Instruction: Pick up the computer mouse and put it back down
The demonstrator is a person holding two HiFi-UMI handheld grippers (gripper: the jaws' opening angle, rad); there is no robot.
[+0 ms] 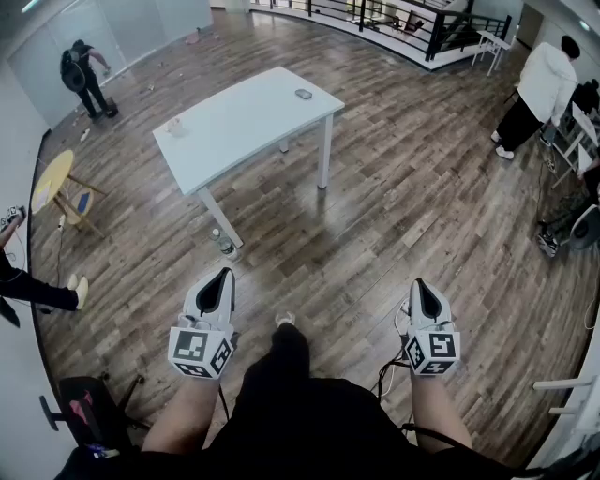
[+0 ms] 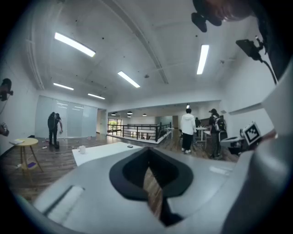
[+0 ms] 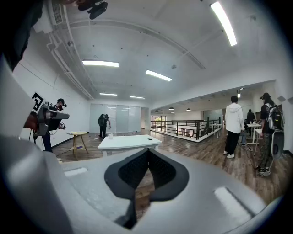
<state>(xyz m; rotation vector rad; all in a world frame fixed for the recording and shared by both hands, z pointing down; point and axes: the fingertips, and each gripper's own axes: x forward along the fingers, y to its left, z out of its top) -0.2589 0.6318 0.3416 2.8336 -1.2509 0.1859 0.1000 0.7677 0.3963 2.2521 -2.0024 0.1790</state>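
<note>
The computer mouse is a small dark shape near the far corner of a white table. It also shows as a speck in the left gripper view and the right gripper view. A white cup stands near the table's left end. Both grippers are held level over the wooden floor, well short of the table. My left gripper is shut with nothing in it. My right gripper is likewise shut and empty.
A clear bottle stands on the floor by the table's near leg. A round yellow side table is at the left. A person in white stands at the right and another person far left. A black railing runs along the back.
</note>
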